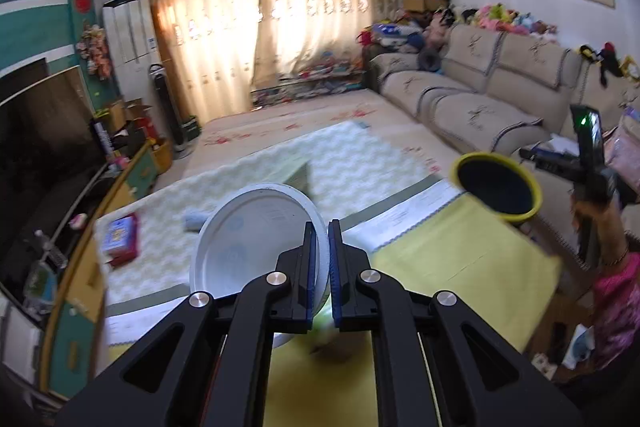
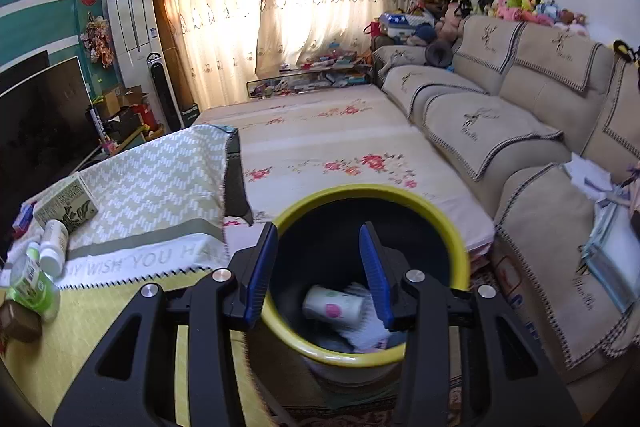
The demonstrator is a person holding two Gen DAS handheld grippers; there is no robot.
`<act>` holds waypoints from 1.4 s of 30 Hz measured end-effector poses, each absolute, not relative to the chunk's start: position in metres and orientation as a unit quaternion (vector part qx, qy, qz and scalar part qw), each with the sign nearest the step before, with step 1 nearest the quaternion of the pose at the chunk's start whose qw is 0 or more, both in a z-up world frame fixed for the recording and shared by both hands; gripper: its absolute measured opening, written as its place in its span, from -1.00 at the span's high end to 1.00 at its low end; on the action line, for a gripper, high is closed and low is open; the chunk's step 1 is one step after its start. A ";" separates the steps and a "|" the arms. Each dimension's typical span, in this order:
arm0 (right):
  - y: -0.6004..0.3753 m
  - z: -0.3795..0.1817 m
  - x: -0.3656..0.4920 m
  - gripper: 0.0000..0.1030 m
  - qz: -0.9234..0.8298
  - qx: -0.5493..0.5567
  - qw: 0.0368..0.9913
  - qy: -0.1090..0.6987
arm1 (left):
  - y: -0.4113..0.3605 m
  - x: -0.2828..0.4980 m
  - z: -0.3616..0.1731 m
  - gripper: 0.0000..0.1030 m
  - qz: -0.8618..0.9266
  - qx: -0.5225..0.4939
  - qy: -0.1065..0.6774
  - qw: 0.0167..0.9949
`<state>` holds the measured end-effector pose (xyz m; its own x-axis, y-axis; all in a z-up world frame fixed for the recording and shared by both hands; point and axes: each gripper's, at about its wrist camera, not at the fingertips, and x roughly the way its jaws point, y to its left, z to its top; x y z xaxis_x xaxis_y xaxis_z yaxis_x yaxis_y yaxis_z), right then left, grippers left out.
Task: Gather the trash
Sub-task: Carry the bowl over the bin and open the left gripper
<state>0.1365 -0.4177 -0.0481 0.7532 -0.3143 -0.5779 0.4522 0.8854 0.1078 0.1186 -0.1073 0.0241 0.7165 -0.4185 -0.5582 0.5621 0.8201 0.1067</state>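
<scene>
My left gripper (image 1: 322,227) is shut on the rim of a white paper bowl (image 1: 248,243) and holds it tilted above the yellow table mat (image 1: 460,251). A yellow-rimmed trash bin (image 1: 496,187) stands off the table's right side; the right gripper (image 1: 588,163) shows beside it in the left wrist view. In the right wrist view my right gripper (image 2: 320,259) is open and empty directly above the bin (image 2: 372,199). Inside the bin lie a white paper cup (image 2: 334,305) and crumpled paper (image 2: 368,335).
On the table's left lie white bottles (image 2: 54,241), a green-labelled bottle (image 2: 30,285), a green box (image 2: 66,203) and a red-blue box (image 1: 120,239). A beige sofa (image 2: 520,131) runs along the right. A TV (image 1: 44,143) stands at left.
</scene>
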 end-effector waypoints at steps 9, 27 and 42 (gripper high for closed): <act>-0.457 -0.047 0.084 0.20 -0.259 0.114 0.919 0.275 | -0.234 0.112 0.016 0.86 -0.401 0.131 0.269 0.866; -0.518 -0.073 0.015 0.13 -0.311 0.173 0.896 0.267 | -0.499 0.164 -0.054 0.85 -0.504 0.156 0.325 0.785; -0.504 -0.081 0.034 0.05 -0.286 0.172 0.900 0.280 | -0.425 0.157 -0.024 -0.29 -0.457 0.100 0.288 0.835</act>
